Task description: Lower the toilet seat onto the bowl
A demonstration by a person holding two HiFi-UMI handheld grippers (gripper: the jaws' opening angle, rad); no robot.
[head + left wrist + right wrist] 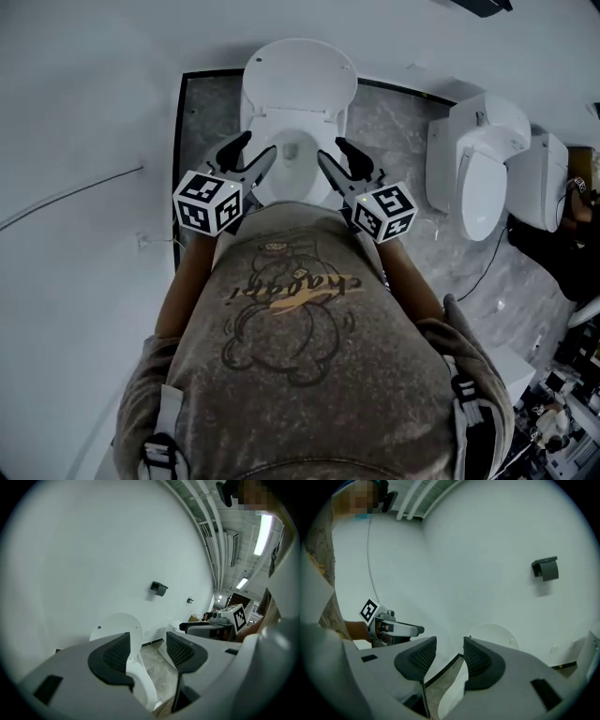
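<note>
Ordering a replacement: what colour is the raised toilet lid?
Toilet lid is white; head view.

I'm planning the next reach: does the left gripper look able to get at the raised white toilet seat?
Likely yes: the left gripper, open and empty, faces the raised white toilet seat with nothing between.

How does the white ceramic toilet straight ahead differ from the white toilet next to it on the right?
The white ceramic toilet straight ahead has its lid raised, bowl open; the white toilet on the right looks closed, no bowl showing. The one ahead is centred in the head view; the right one stands off to the side. Both are white, on the grey stone floor.
</note>
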